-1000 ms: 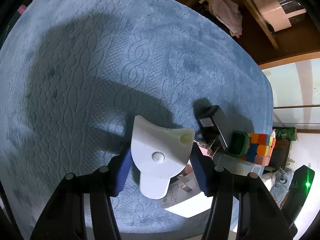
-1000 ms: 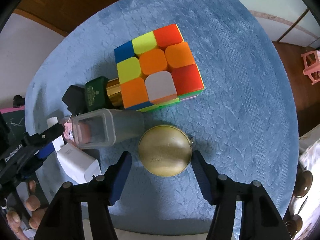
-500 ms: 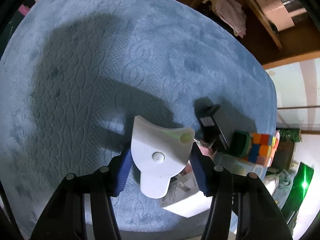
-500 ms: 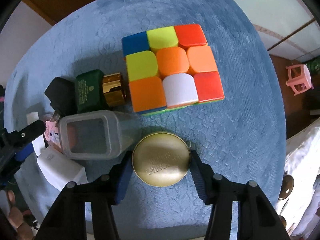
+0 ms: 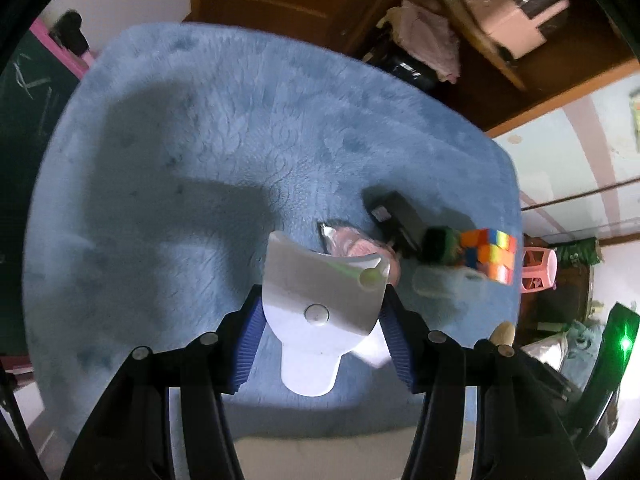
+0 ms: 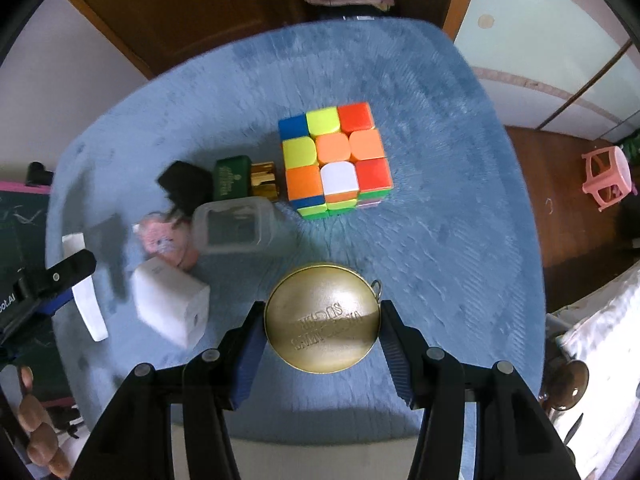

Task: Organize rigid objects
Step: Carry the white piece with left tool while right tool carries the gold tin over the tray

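Observation:
My left gripper (image 5: 320, 320) is shut on a white plastic piece (image 5: 320, 300) with a curved top edge and holds it above the blue mat (image 5: 180, 160). My right gripper (image 6: 322, 320) is shut on a round gold tin (image 6: 322, 318), lifted above the mat. On the mat stand a multicoloured puzzle cube (image 6: 334, 158), a green and gold box (image 6: 240, 178), a black adapter (image 6: 184, 186), a clear lidded container (image 6: 236, 226), a pink packet (image 6: 166, 240) and a white charger block (image 6: 172, 308). The left gripper shows at the left edge of the right wrist view (image 6: 60, 280).
The round mat (image 6: 460, 220) lies on a table; its edge drops off on all sides. A wooden door and shelf stand behind. A pink stool (image 6: 608, 178) is on the floor at the right. A green-lit device (image 5: 618, 344) is at the right.
Both grippers have risen and pulled back from the mat. The gold tin has been lifted off the mat in the right gripper. The white piece stays gripped in the left.

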Available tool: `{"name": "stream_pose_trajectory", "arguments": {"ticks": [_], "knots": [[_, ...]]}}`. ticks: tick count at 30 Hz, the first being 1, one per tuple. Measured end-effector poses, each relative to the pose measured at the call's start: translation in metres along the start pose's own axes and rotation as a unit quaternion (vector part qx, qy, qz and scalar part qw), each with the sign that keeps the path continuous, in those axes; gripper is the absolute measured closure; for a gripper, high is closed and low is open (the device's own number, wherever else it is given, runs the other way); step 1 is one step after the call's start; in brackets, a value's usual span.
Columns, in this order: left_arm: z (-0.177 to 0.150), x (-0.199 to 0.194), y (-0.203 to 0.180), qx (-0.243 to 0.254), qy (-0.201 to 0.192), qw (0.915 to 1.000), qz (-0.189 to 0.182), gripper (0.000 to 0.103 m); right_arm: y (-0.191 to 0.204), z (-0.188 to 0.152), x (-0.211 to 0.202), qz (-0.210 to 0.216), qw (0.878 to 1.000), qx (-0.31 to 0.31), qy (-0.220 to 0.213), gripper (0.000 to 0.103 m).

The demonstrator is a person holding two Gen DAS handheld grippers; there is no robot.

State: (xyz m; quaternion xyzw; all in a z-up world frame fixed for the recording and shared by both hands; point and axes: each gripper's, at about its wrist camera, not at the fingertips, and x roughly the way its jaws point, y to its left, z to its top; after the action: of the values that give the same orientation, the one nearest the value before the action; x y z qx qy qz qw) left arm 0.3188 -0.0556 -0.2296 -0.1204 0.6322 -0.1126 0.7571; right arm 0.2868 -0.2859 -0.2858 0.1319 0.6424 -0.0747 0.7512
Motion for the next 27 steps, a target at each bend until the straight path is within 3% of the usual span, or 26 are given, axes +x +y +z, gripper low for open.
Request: {"name": "stream_pose_trajectory", "arguments": {"ticks": [9, 16, 21, 27], "knots": [[-0.057, -0.094, -0.012, 0.061, -0.051, 0.9968, 0.002, 0.044, -0.014, -0.045, -0.096, 0.041, 0.996, -0.038, -0.070, 0.048], [-0.108, -0.153, -0.028, 0.092, -0.102, 0.9905, 0.003, 0.044, -0.009, -0.110, -0.174, 0.078, 0.986, -0.085, -0.121, 0.048], [-0.148, -0.181, -0.037, 0.109, -0.141, 0.9840, 0.008, 0.044, -0.004, -0.152, -0.202, 0.093, 0.977, -0.124, -0.145, 0.048], [-0.188, -0.189, -0.048, 0.131, -0.176, 0.9752, 0.028, 0.044, -0.004, -0.201, -0.216, 0.097, 0.968, -0.158, -0.169, 0.048]]}}
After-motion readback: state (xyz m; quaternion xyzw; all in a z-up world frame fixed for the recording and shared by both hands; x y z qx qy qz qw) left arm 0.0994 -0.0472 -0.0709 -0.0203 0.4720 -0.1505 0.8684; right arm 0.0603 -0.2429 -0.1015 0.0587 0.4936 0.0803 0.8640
